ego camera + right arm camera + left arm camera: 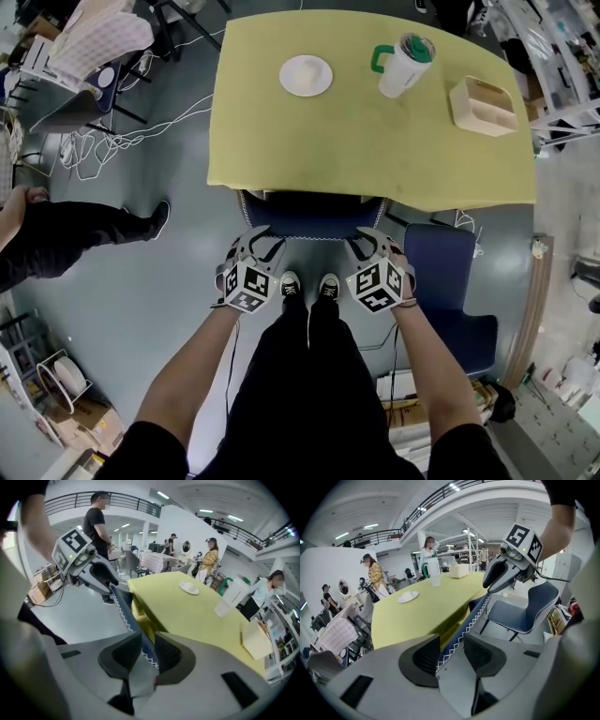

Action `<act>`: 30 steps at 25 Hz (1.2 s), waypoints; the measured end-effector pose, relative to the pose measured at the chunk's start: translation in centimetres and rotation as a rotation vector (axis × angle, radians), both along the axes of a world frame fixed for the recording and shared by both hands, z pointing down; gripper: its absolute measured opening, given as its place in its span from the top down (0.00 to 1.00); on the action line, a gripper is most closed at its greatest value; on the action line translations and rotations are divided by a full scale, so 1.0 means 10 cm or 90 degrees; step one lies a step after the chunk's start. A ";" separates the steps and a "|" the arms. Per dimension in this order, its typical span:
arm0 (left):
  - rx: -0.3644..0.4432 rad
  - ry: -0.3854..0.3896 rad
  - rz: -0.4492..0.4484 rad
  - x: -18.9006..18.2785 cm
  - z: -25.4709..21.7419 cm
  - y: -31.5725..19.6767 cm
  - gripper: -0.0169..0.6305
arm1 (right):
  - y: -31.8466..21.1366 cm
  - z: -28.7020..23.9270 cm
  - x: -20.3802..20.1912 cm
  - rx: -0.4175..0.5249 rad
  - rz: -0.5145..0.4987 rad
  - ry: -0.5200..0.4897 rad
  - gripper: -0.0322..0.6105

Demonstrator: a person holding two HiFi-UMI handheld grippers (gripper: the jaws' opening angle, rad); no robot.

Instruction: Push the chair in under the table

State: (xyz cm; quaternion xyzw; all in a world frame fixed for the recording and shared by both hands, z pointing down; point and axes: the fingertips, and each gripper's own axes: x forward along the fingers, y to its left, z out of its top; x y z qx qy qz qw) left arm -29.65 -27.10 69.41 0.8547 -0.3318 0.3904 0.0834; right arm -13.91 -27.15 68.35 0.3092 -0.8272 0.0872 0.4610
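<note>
Grey hall floor (pixel 141 309): smooth and bare round the person's feet; the chair (pixel 314 217) should slide over it readily, I judge.
Far left: bystander's leg (pixel 75 234) and loose cables (pixel 103 141), well apart from the chair's path.
Surface ahead: yellow-green table (pixel 375 159) bearing, left to right, a white plate (pixel 306 75), a lidded cup (pixel 406 66) with a green handle and a cream box (pixel 483 106), all back from the near edge.
Left side: left gripper (pixel 255 242) has its jaws spread round the backrest's stitched top edge; the edge lies against one pad and a gap shows at the other.
Task's thing: navy upholstered chair, seat already hidden beneath the table's near edge, backrest just in front of it.
Handling: padding over a stiff shell, moderate weight by my guess; best gripped at the top edge near both corners, so that the push stays even and nothing swivels.
Right side: right gripper (pixel 375 242) pinches the same edge, it seems, though the wide lens leaves contact uncertain.
Further right: second chair (pixel 450 281), navy too, just beside; it could catch a leg.
In the way: the table edge stops the backrest; the person's shoes (pixel 309 284) stand close behind.
</note>
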 end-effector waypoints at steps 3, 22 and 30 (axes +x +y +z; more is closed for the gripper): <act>0.048 0.028 -0.040 -0.06 -0.23 -0.05 0.89 | -0.11 -0.27 0.09 0.045 0.059 -0.036 0.87; 0.169 0.168 -0.101 0.07 -1.66 -0.06 0.96 | -0.07 -1.59 0.05 0.163 0.163 -0.191 0.93; 0.221 0.294 -0.051 0.29 -2.41 0.24 0.96 | 0.11 -2.15 -0.06 0.147 0.187 -0.306 0.93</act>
